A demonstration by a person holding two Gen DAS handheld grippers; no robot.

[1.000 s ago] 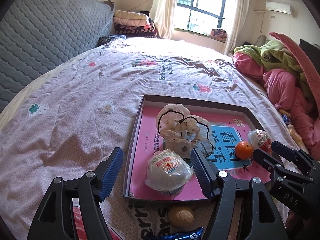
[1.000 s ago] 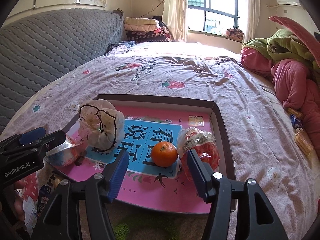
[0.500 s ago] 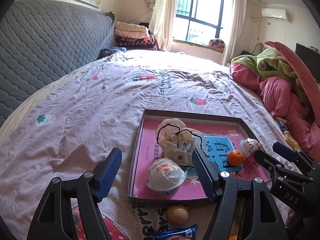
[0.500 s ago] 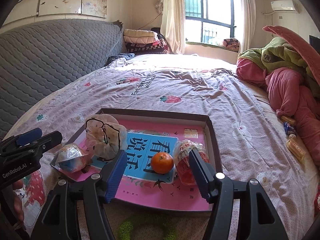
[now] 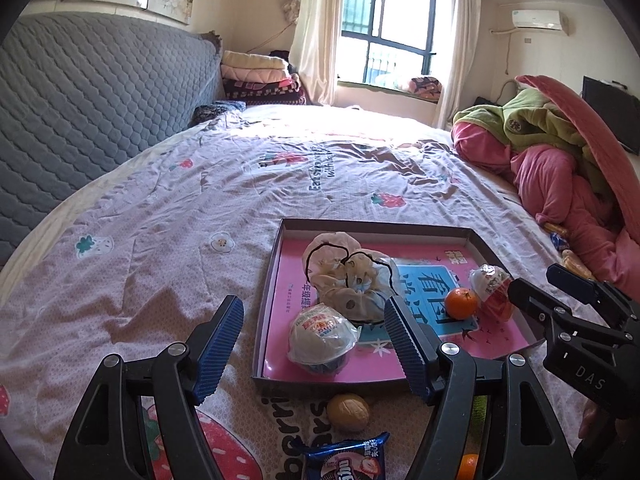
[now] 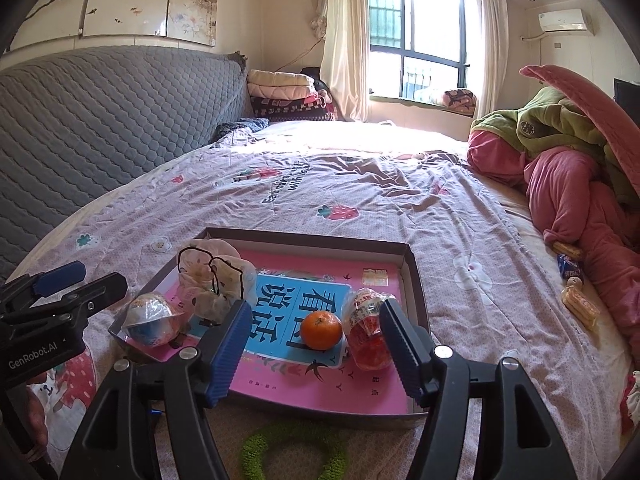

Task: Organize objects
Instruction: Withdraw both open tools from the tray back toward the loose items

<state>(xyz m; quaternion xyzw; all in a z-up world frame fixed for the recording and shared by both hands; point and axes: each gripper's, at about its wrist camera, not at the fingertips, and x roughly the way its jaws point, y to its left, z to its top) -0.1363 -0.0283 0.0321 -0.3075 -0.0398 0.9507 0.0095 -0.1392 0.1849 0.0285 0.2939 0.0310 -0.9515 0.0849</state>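
Observation:
A shallow dark tray (image 5: 376,226) (image 6: 304,237) lies on the bed with a pink book as its floor. In it are cream scrunchies (image 5: 348,276) (image 6: 216,276), a wrapped white-and-blue cup (image 5: 322,338) (image 6: 154,318), a mandarin (image 5: 462,303) (image 6: 321,330) and a wrapped red cup (image 5: 492,290) (image 6: 366,332). My left gripper (image 5: 313,308) (image 6: 96,276) hovers open before the tray's near left corner, holding nothing. My right gripper (image 6: 315,307) (image 5: 538,278) hovers open before the near right part, also empty. Nearer me on the sheet lie a walnut (image 5: 348,412), a blue snack packet (image 5: 344,460) and a green scrunchie (image 6: 292,448).
A second orange (image 5: 468,466) peeks in at the bottom edge. Pink and green bedding (image 5: 560,168) is piled on the right, with small snacks (image 6: 576,300) beside it. A grey quilted headboard (image 5: 80,100) runs along the left. Folded blankets (image 6: 280,92) are stacked at the far end.
Both grippers have drawn back and up from the tray, so it looks smaller and farther. The walnut, blue packet and green scrunchie have come into view. Nothing in the tray moved.

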